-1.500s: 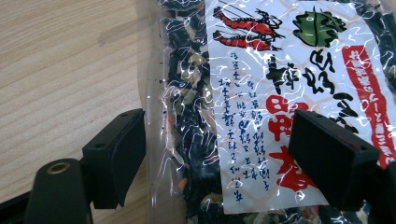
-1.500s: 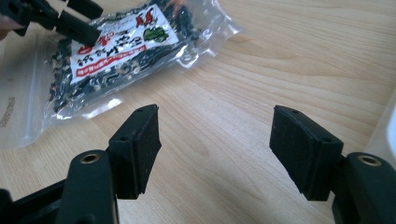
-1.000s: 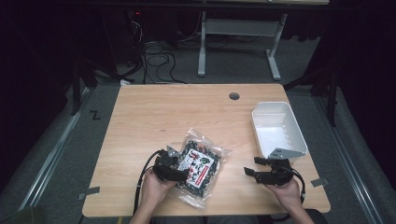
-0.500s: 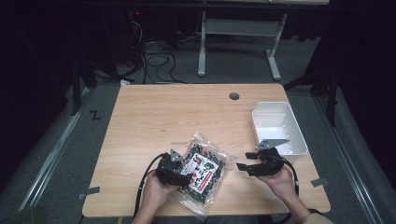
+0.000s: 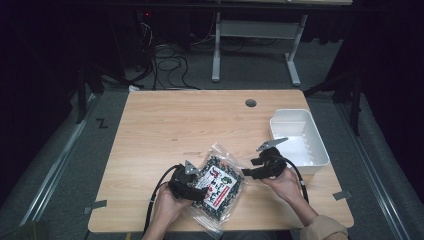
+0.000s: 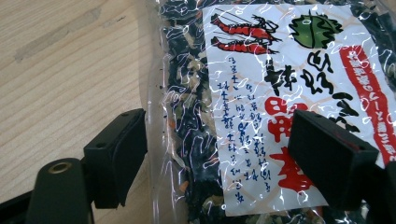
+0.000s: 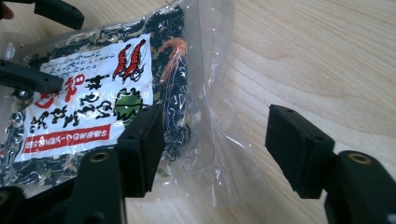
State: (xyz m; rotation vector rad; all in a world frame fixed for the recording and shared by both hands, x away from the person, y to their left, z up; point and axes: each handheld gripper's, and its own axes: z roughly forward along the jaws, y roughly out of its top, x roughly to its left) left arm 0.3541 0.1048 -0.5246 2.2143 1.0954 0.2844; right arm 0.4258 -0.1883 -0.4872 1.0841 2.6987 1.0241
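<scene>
Near the front edge of the wooden table: one see-through bag of dried seaweed and little shrimps, lying flat, with a white label on top.

At the bag's left side: the left gripper, held in the left hand. Fingers set apart, one by the clear edge and one over the label. Not squeezing, by the look of it.

At the bag's right side: the right gripper, held in the right hand. Fingers wide and just now closing a little, with the bag's clear, empty edge between them. No pinch yet.

Probably the step right now: getting a good hold of the bag with the right gripper.

To do it well:
- Slide the right fingers further over the clear edge, one above and one below.
- Pinch the flat plastic, not the lumpy food inside.
- Close slowly, so nothing crunches or rips.
- Keep the left gripper steady, so the bag cannot slip away.

Farther back on the right: one white plastic tub, with nothing to see inside, well apart from the bag. Farther still: one round hole in the tabletop.

Counted: one bag, two grippers, two hands, one tub, one hole, one table.
</scene>
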